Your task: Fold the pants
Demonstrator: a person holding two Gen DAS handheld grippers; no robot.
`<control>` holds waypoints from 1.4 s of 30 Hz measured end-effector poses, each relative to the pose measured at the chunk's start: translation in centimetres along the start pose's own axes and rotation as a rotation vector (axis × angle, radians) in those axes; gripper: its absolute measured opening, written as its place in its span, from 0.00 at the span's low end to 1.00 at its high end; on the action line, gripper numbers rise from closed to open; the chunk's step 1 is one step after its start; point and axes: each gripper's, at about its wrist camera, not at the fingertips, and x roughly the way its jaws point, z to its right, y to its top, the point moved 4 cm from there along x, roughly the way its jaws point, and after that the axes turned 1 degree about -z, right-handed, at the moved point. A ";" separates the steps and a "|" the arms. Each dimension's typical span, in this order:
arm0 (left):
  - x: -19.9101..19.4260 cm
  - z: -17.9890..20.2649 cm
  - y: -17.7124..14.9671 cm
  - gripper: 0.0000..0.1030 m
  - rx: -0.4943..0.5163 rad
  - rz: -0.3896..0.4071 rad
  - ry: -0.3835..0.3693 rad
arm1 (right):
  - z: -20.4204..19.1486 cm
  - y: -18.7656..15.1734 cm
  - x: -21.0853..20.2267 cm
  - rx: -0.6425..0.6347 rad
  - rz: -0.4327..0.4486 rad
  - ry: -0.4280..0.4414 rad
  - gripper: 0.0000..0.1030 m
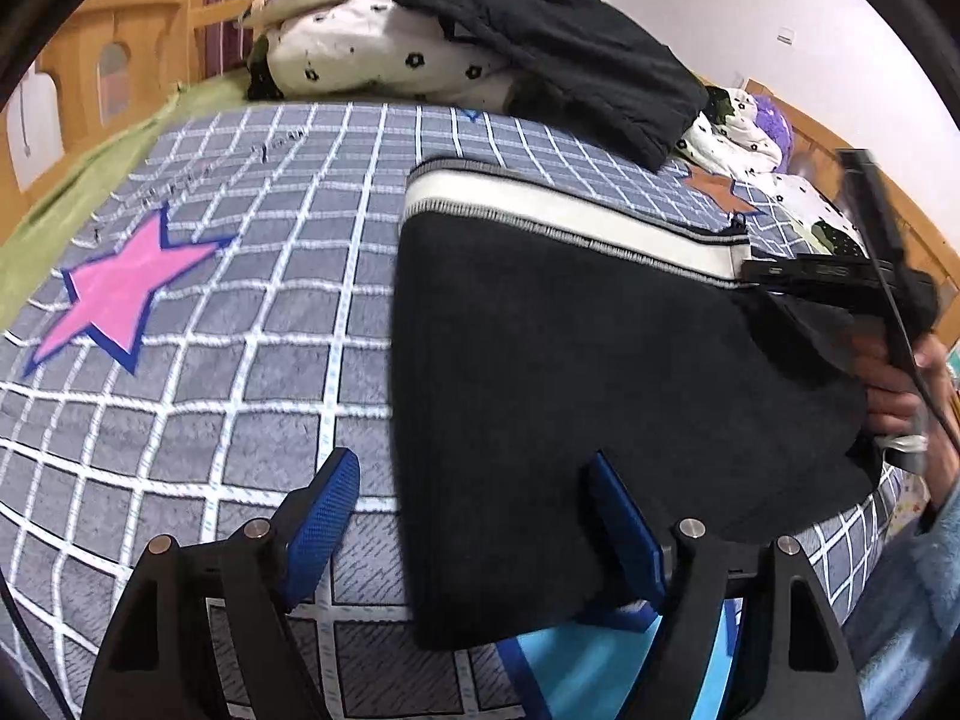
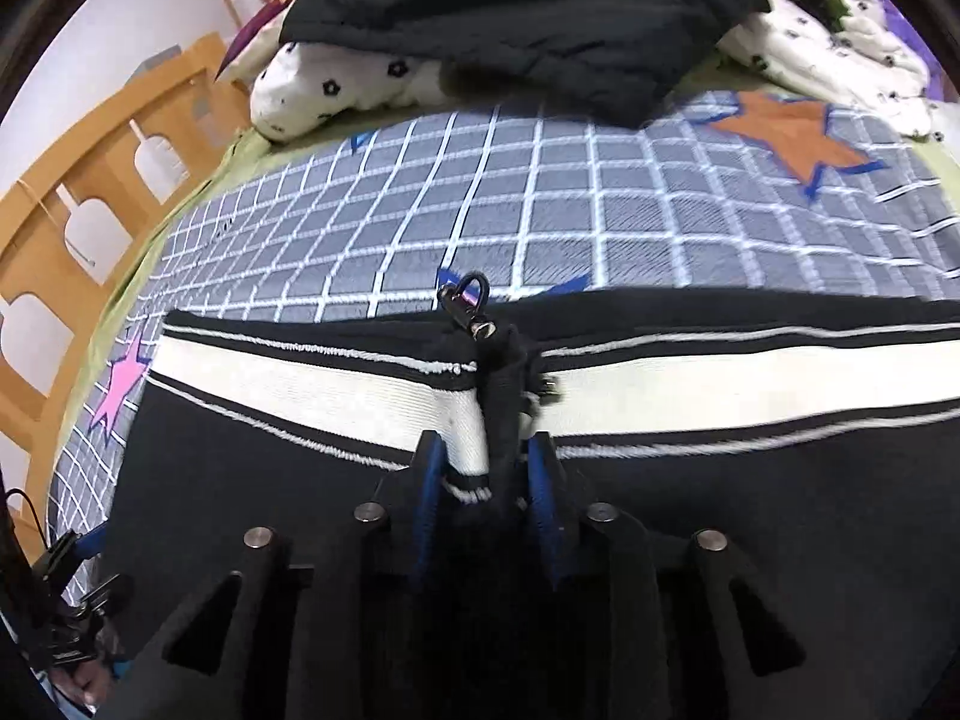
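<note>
Lying flat on a grey checked bedspread (image 1: 240, 312) is a pair of black pants (image 1: 570, 372) with a white striped waistband (image 2: 312, 384). The right gripper (image 2: 486, 468) is pinched on a bunched tuck of the waistband, near a small metal clasp (image 2: 465, 300). The left gripper (image 1: 474, 516) hovers spread wide at the pants' edge, holding nothing. The knit looks soft, limp and light, so it will likely sag; the firmer waistband and hems seem the best holds.
</note>
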 end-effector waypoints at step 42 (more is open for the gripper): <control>3.2 -1.5 6.9 0.77 -0.095 -0.032 -0.003 | 25.9 -11.8 -13.5 0.417 0.128 -0.164 0.67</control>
